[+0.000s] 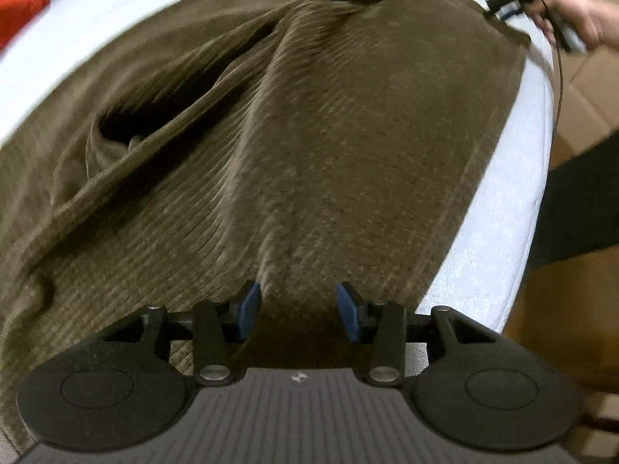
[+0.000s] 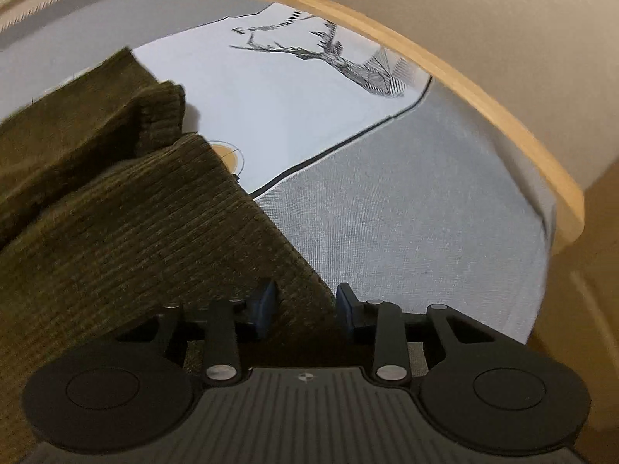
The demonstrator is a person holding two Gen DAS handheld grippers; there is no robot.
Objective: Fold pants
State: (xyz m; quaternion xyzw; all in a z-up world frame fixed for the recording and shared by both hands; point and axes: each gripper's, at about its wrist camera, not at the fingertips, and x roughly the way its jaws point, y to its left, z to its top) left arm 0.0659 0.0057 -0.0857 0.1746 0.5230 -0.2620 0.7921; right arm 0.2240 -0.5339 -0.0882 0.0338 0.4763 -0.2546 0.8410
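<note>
The brown corduroy pants (image 1: 329, 147) are spread across the pale grey bed (image 1: 514, 201), bunched in long ridges with a deep dark fold running through the middle. Both ends are in hand. The left claw (image 1: 298, 311) has a gather of cloth rising between its blue pads (image 1: 249, 305), clenched on it as far as I can judge, though a gap shows between the pads and the fabric fills it. At the far end of the garment, the right claw (image 2: 305, 311) has the corner of a pant leg (image 2: 154, 208) pinched between its own pads, gripping that edge; the second leg (image 2: 77, 116) lies just beside it, overlapping the first.

Under those leg ends sits a white T-shirt (image 2: 294, 104) with a dark stag print, flat on the bed, and beyond it the wooden bed frame (image 2: 483, 92) curves round. Off to the far left, something red (image 1: 19, 4) lies at the bed's edge. The view is smeared, so things look to be on the move.

My read: this is the carry of a fold, with the two ends held and the cloth slack between. What comes next calls for bringing one end over to meet the other, keeping the edges lined up and both grips firm, then flattening that central ridge so the layers lie even.
</note>
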